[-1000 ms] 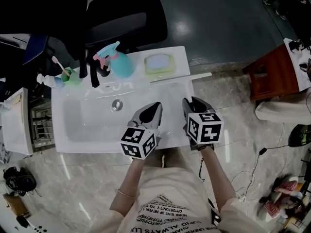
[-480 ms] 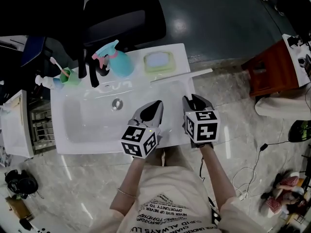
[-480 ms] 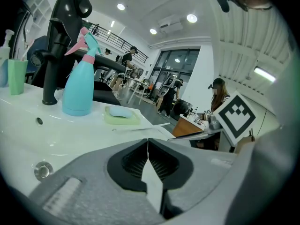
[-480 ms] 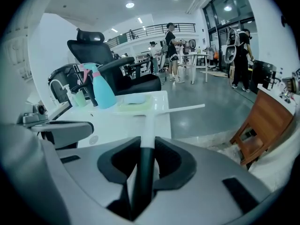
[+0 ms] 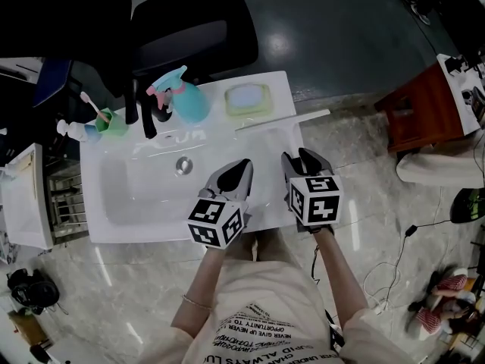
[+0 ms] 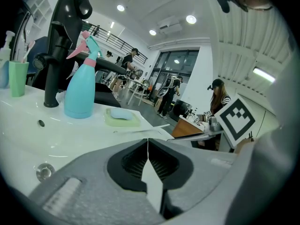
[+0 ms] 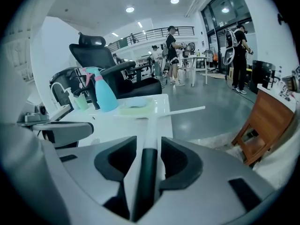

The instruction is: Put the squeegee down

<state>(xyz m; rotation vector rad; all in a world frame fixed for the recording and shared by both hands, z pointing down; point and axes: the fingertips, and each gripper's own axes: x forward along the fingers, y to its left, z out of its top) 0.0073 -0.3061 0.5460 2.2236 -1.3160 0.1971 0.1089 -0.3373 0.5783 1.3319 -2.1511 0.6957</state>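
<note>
Nearest the person are two hand-held grippers, side by side over the front rim of one white washbasin (image 5: 151, 230). The left gripper (image 5: 241, 167) is clenched on nothing, its pads meeting at the tips. The right gripper (image 5: 297, 158) is letting go: its jaws are opening, and the dark grip of the one squeegee (image 5: 282, 120) lies between the pads with a gap showing beside it. The squeegee rests on the basin's right-hand ledge. Its white handle runs away from the right gripper, and its long blade lies crosswise at the far end, one tip reaching past the basin's right edge.

In the bowl sits one drain (image 5: 182, 164). Along the back ledge stand, from right to left:
- one green soap dish (image 5: 248, 113) holding one pale blue bar of soap (image 5: 246, 95)
- one teal spray bottle (image 5: 186, 97) with a pink trigger
- one black faucet (image 5: 144, 112)
- one green cup (image 5: 112, 121) holding a toothbrush (image 5: 91, 101)
- one small pump bottle (image 5: 72, 130)

Behind the basin are two black office chairs (image 5: 197, 29).
</note>
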